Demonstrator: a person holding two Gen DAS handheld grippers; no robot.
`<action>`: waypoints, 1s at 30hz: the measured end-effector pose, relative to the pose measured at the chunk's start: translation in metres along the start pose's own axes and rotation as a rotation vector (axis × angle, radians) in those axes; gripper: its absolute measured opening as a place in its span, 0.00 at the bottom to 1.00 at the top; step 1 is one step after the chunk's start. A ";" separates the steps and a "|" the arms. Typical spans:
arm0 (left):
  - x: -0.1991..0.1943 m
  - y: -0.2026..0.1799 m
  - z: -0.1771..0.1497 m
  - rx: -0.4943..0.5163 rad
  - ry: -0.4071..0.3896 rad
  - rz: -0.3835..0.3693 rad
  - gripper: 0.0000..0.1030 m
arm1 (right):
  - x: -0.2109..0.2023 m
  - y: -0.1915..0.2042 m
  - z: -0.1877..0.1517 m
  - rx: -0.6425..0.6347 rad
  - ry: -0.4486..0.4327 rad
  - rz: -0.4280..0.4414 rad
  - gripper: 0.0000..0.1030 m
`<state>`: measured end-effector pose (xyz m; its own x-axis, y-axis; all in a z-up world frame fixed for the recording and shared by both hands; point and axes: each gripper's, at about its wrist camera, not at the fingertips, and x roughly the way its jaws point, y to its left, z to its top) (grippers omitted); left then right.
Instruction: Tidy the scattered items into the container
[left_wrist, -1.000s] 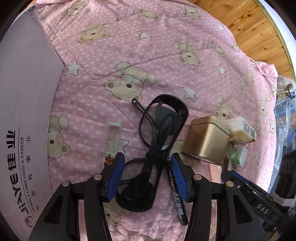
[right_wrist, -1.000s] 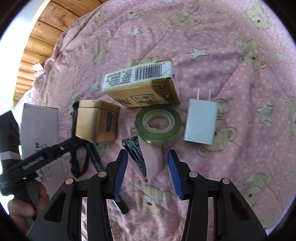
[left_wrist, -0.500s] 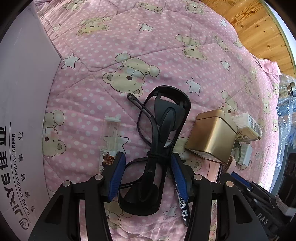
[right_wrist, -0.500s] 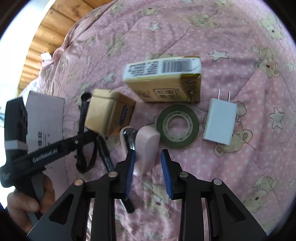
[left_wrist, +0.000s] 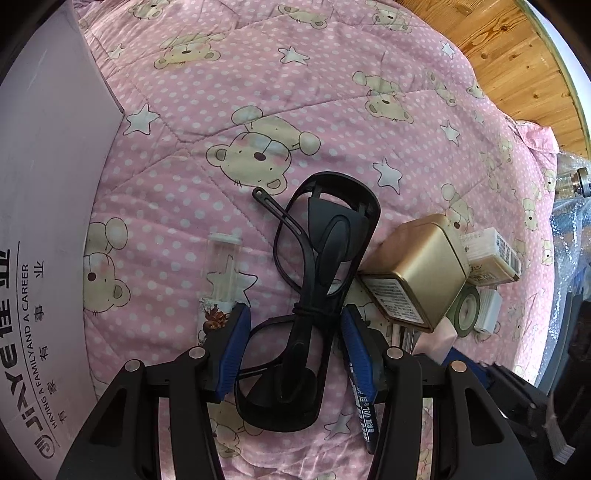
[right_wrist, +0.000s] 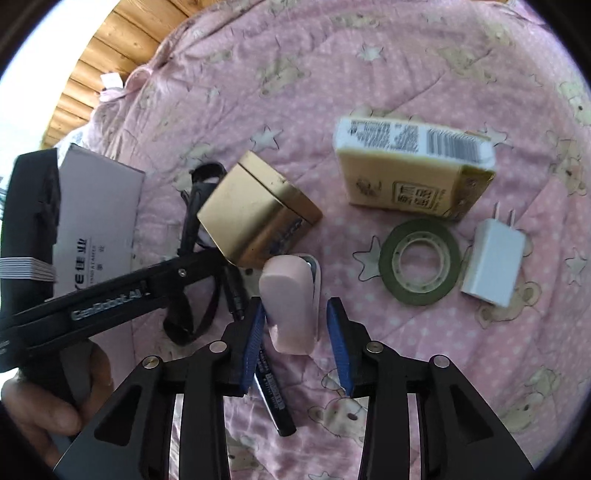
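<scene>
Pink bear-and-star quilt, spread over a bed, carries all items. Pale lilac box, the container, lies at nine o'clock in the left wrist view, printed "JIAYE" and "HAVING A FAMILY AND A CAREER"; the right wrist view shows only its corner. Left tongs, blue pads apart, straddle the black safety glasses, arms folded, not visibly pinched; the right wrist view shows a hand gripping their handle at eight o'clock, lettered "GenRobot.AI". Right tongs, pads apart, flank the pink stapler without clear contact on either side. Yellow carton with barcode and Chinese characters lies at one o'clock in the right wrist view, mostly hidden in the left one. Gold tin, tipped on its side, at three o'clock of the glasses, its label too small to read. Green tape roll lies flat beside the white plug charger, at three o'clock. Black marker under the left tongs' right pad, reading "700". Clear vial, seen only in the left wrist view, lies at nine o'clock of the glasses.
</scene>
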<state>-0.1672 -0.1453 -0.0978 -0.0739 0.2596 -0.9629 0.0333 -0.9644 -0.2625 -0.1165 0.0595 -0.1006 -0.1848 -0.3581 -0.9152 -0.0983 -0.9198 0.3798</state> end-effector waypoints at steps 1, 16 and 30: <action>0.002 -0.005 -0.002 0.001 -0.010 -0.005 0.50 | 0.001 0.001 0.000 -0.006 0.002 -0.002 0.26; -0.038 -0.003 -0.009 0.000 -0.064 -0.083 0.14 | -0.026 -0.005 -0.008 0.008 -0.026 0.023 0.25; -0.087 -0.017 -0.036 0.017 -0.127 -0.105 0.14 | -0.061 0.014 -0.026 -0.031 -0.064 0.040 0.25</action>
<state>-0.1250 -0.1492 -0.0118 -0.2015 0.3517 -0.9141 0.0019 -0.9331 -0.3595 -0.0810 0.0645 -0.0428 -0.2504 -0.3848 -0.8884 -0.0590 -0.9098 0.4108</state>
